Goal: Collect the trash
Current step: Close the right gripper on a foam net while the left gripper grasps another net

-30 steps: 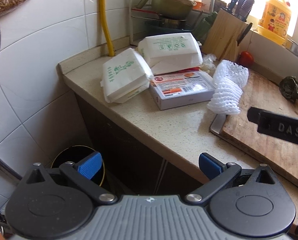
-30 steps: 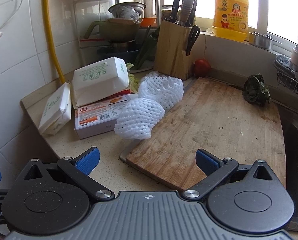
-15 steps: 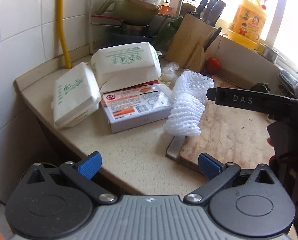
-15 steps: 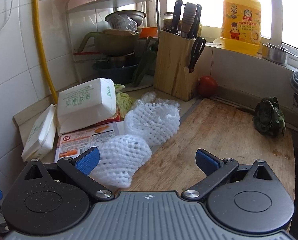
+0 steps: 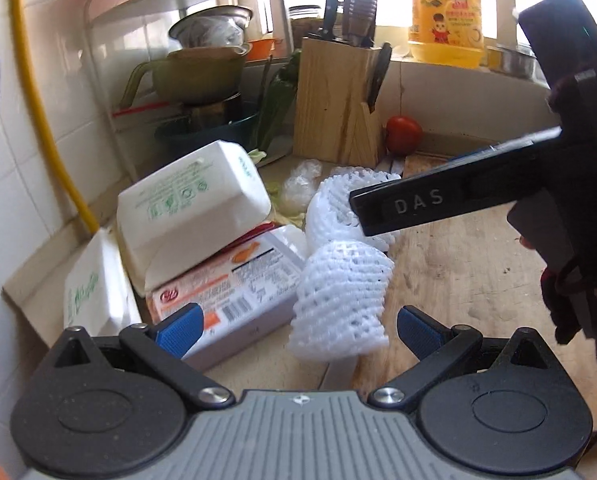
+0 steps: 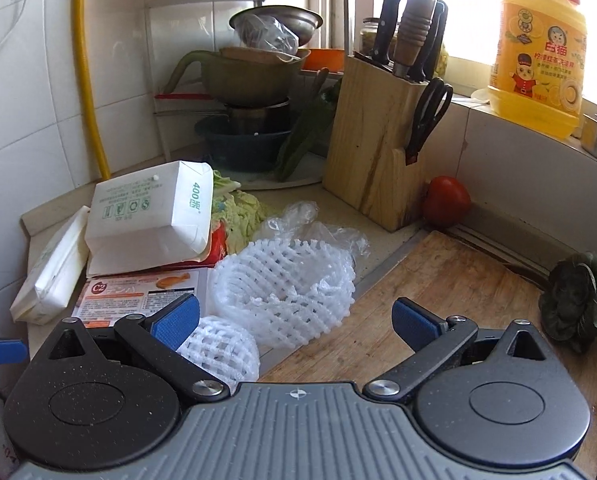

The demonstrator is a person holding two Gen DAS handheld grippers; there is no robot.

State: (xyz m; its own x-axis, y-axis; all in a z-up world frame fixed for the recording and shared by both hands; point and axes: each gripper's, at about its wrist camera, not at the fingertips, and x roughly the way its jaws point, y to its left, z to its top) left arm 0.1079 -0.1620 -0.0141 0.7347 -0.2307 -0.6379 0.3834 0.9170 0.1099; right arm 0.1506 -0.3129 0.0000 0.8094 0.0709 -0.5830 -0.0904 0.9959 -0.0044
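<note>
On a speckled stone counter, two white foam fruit nets lie at the edge of a worn wooden cutting board [image 6: 458, 280]: the flattened, open-mesh net [image 6: 286, 284] and a rolled, tubular net [image 5: 338, 300] just in front. Both the left gripper [image 5: 294, 326] and right gripper [image 6: 294, 316], blue pads spread wide, hold nothing. Both have closed in on the nets since a second ago. A crinkled clear plastic bag [image 6: 310, 224] sits behind, possibly touching the flat net. White paper packs [image 6: 150, 216] lean on a glossy printed box [image 5: 234, 292].
</note>
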